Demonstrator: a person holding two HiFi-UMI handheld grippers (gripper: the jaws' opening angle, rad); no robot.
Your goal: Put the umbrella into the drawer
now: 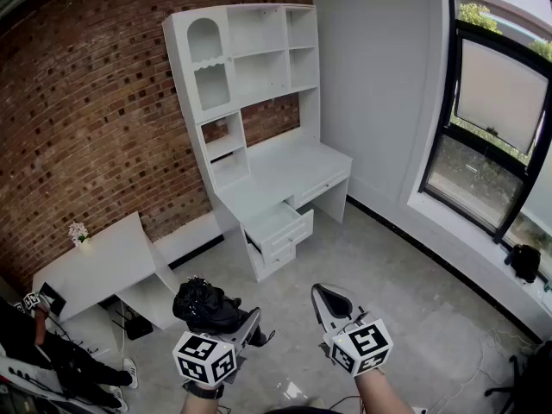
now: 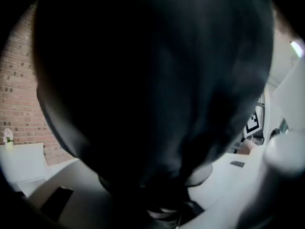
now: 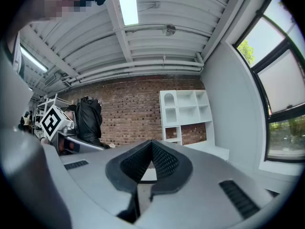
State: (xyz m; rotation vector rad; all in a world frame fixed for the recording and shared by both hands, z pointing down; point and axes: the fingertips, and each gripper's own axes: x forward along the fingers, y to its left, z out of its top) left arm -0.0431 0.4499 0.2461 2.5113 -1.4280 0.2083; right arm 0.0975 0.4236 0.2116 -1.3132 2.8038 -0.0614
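Two grippers sit low in the head view, well short of the white desk (image 1: 285, 175), whose upper drawer (image 1: 278, 225) stands pulled out below the desktop. The left gripper (image 1: 235, 322) is clamped on the folded black umbrella (image 1: 205, 304), a crumpled bundle that rises above its jaws on the side away from the desk's front. The right gripper (image 1: 330, 304) is level with it and just beside it. Both forearms reach forward from the bottom edge with the jaws angled up toward the desk.

In the left gripper view, the umbrella's dark fabric (image 2: 152, 89) fills nearly everything, pressed close between the jaws.

In the right gripper view, the right gripper (image 3: 151, 162) has its jaws together with nothing between them. The desk (image 3: 187, 112) stands ahead against the brick wall, and the umbrella (image 3: 89, 119) hangs off to the left of it.

The umbrella looks light, with soft, probably slick fabric over a stiff folded frame. A hold on loose cloth alone would likely slip or sag, so the grip should squeeze through to the ribs near the middle. That would let the bundle go into the drawer lengthwise.
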